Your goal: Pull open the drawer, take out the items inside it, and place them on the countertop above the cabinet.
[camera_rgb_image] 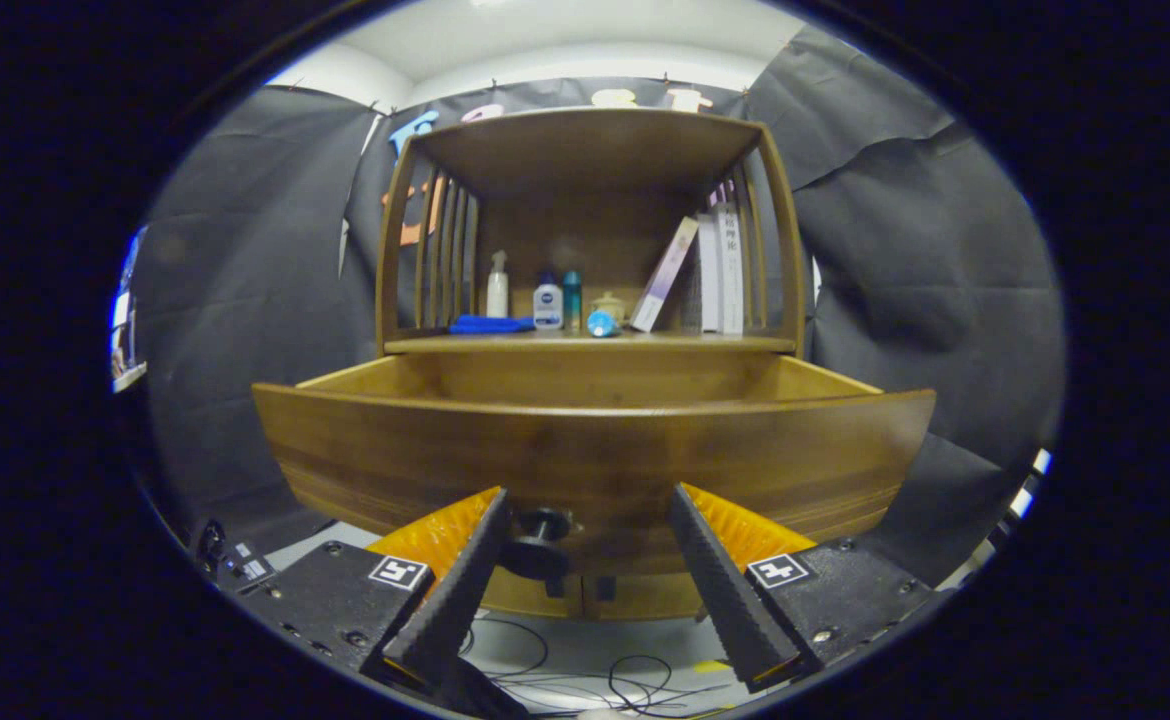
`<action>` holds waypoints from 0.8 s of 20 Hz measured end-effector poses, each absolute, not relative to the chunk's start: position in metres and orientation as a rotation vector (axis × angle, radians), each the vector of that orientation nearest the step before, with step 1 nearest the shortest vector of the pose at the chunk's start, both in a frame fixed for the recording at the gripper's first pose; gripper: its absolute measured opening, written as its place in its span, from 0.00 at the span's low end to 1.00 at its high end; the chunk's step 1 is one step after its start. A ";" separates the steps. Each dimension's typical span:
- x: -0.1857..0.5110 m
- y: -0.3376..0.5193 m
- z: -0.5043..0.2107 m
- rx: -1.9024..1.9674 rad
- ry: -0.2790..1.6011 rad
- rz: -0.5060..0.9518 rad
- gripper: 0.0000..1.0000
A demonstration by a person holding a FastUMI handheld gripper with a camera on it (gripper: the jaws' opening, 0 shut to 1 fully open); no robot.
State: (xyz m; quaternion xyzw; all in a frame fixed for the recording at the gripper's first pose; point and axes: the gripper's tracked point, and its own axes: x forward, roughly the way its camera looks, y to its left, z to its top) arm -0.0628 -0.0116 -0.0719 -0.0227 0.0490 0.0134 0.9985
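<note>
Black cloth hangs behind a wooden cabinet (590,180), whose countertop (585,343) carries a flat blue cloth (490,324), small bottles (546,302) and leaning books (705,270), while its curved drawer (595,450) stands open, round knob (540,540) between the spread ribbed fingers of the gripper (585,500).

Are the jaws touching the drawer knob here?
Cannot tell. In the gripper view the gripper is open and the knob sits just beside its left finger, which overlaps the knob's edge, hiding any gap.
</note>
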 end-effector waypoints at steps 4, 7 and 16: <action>-0.050 -0.021 -0.083 -0.063 0.119 -0.023 1.00; -0.050 -0.030 -0.076 -0.069 0.106 -0.070 1.00; -0.039 -0.022 -0.077 -0.032 0.112 -0.045 0.99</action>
